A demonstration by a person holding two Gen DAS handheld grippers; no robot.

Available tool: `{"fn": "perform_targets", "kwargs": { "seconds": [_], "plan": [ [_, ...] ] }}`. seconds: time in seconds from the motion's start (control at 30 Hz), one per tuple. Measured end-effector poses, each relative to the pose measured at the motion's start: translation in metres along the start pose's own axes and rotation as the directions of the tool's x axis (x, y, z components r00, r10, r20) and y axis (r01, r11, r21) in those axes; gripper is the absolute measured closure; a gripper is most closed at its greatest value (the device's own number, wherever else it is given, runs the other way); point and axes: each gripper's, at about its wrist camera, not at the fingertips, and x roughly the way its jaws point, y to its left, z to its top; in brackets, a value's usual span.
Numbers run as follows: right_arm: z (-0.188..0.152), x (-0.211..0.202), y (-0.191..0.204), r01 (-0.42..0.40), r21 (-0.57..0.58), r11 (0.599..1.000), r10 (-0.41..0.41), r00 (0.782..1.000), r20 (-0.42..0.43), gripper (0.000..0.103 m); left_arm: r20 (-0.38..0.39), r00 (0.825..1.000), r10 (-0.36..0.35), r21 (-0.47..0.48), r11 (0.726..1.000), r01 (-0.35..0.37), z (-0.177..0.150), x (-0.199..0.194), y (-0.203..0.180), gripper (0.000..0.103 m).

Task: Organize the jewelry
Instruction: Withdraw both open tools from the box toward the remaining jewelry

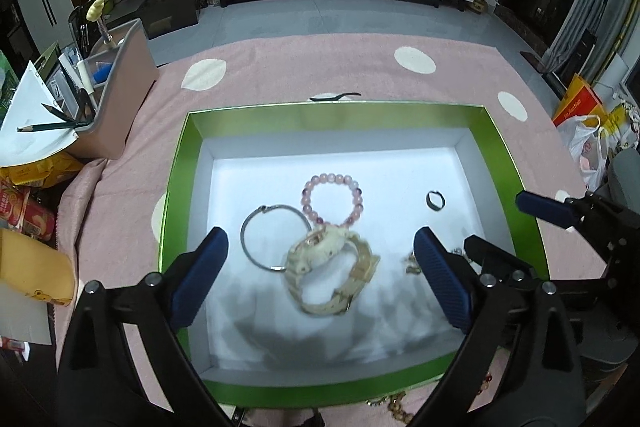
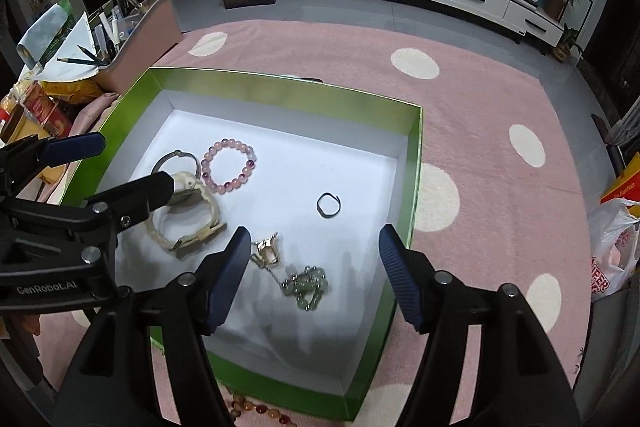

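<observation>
A green box (image 1: 176, 187) (image 2: 416, 163) with a white floor lies on the pink cloth. In it lie a cream watch (image 1: 332, 267) (image 2: 188, 223), a silver bangle (image 1: 256, 239) (image 2: 160, 161), a pink bead bracelet (image 1: 334, 199) (image 2: 229, 163), a dark ring (image 1: 435, 201) (image 2: 328, 205), a gold pendant (image 2: 266, 251) and a green bead string (image 2: 306, 287). My left gripper (image 1: 320, 255) is open above the watch. My right gripper (image 2: 314, 251) is open above the pendant and green beads. Both are empty.
A pink organizer (image 1: 120, 95) with pencils and pens stands at the left, with snack packets (image 1: 28, 211) beside it. A dark hair clip (image 1: 334, 97) lies behind the box. An amber bead string (image 2: 256, 409) lies on the cloth in front of the box.
</observation>
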Motion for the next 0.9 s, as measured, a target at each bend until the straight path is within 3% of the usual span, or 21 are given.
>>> {"fn": "perform_targets", "kwargs": {
  "seconds": [0.37,0.9],
  "plan": [
    [-0.014,-0.022,0.003,0.007,0.004,1.000,-0.007,1.000,0.021,0.032,0.012,1.000,0.020,0.015,1.000,-0.020,-0.015,-0.023,0.000,0.004],
    [-0.061,-0.070,-0.006,-0.087,0.074,0.993,0.079,0.992,0.103,0.028,0.100,0.995,0.007,-0.050,0.999,-0.002,-0.070,-0.084,0.028,0.002]
  ]
}}
